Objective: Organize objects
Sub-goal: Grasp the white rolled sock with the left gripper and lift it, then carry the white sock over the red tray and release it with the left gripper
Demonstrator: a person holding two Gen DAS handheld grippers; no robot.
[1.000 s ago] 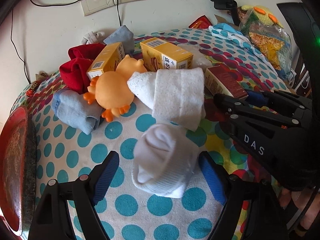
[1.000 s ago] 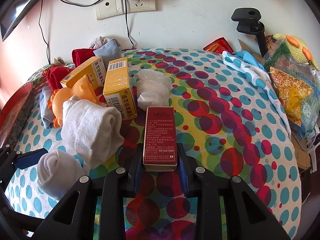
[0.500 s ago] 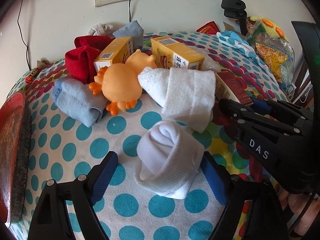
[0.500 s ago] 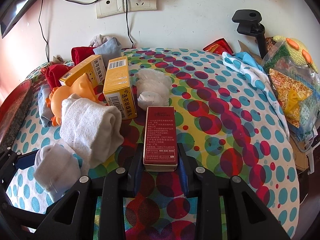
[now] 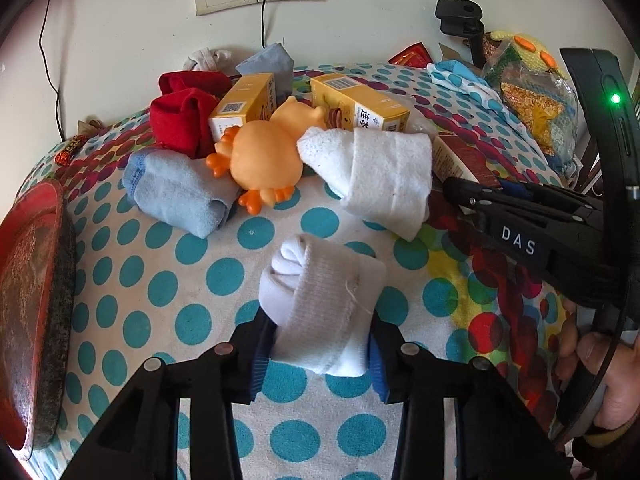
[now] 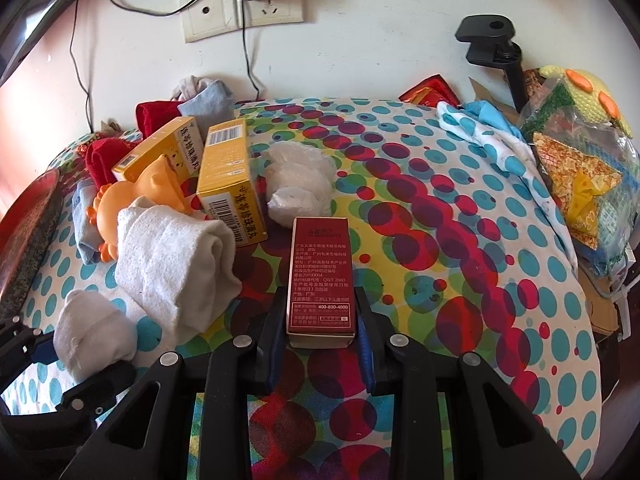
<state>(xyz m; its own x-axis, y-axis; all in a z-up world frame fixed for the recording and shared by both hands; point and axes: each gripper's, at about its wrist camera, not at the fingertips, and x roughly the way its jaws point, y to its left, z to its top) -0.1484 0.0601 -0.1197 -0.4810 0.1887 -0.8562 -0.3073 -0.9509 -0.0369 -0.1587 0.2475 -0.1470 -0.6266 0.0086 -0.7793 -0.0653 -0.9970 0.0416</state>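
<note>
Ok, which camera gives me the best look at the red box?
The right wrist view: the red box lies centred between the right gripper fingers, its printed top face fully visible. The left wrist view shows only a sliver of it, behind the folded white towel and the right gripper.

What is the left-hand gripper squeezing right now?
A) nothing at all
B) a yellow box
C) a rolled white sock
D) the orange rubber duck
C: the left gripper has its blue-padded fingers pressed against both sides of the rolled white sock, while the orange rubber duck lies untouched farther back on the dotted cloth.
</note>
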